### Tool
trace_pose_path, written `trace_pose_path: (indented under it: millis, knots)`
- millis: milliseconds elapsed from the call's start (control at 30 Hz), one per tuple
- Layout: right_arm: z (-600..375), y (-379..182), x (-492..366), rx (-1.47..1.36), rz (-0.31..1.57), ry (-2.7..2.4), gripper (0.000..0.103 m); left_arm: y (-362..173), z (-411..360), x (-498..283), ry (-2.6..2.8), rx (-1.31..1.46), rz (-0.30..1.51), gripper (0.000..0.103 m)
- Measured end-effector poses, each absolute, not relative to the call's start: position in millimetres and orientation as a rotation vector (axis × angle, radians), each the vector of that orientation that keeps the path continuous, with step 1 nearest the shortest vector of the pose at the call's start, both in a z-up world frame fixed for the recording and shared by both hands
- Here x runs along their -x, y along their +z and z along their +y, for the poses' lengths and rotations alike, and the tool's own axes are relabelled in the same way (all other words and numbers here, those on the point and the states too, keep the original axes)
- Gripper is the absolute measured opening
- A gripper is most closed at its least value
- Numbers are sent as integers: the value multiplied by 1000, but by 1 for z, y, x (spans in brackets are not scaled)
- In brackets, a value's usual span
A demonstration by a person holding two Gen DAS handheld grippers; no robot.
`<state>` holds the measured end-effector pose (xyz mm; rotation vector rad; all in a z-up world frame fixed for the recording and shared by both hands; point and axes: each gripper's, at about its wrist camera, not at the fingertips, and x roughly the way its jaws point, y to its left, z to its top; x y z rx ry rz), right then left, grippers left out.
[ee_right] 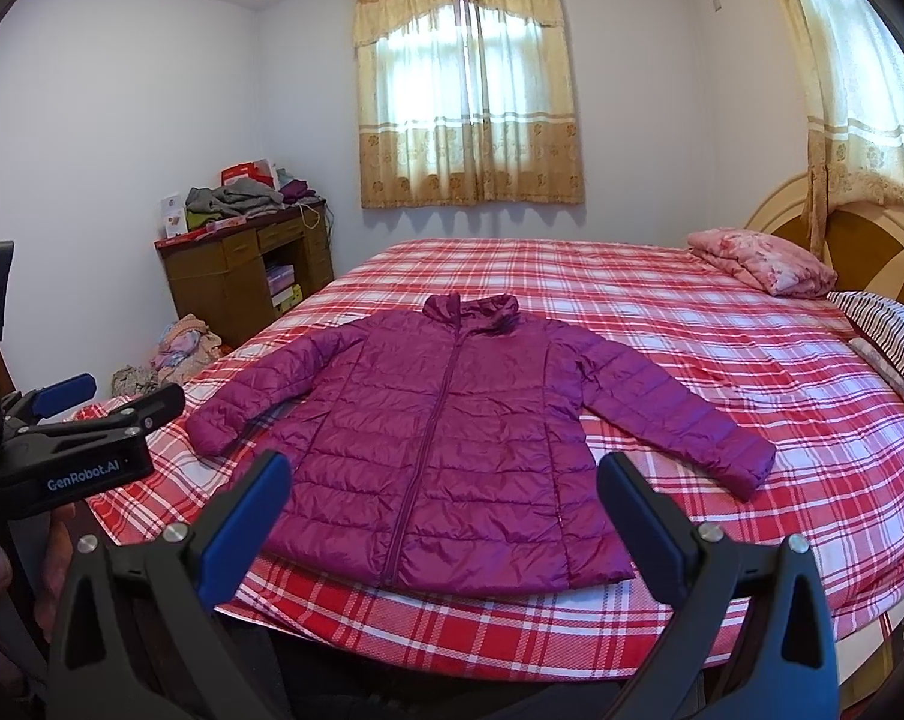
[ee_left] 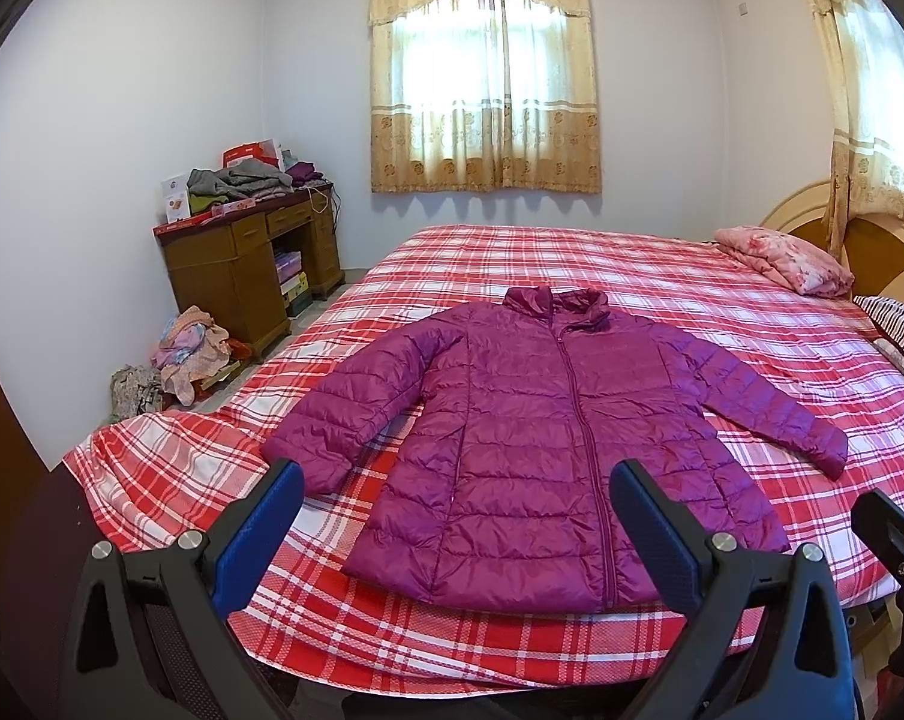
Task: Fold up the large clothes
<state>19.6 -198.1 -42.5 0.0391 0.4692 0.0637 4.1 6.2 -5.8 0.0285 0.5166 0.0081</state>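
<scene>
The bed (ee_left: 661, 276) carries the purple jacket (ee_left: 529, 420) flat, zipped, sleeves spread, hem at the near edge. Left gripper (ee_left: 457, 516) and right gripper (ee_right: 446, 510) hover short of it, jaws spread, empty. Advise taking a sleeve cuff first and folding inward. The jacket's back is hidden.

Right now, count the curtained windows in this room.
2. One window is on the far wall beyond the bed; another is on the right wall by the headboard, partly cut off.
</scene>
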Motion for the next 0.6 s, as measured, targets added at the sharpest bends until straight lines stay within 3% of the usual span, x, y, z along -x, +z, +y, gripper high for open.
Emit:
trace_pose_path:
  millis: [600]
  knots:
    - [-197, -45, -21, -35, 475, 74, 103, -7, 7, -5, 9, -27, 519, 102]
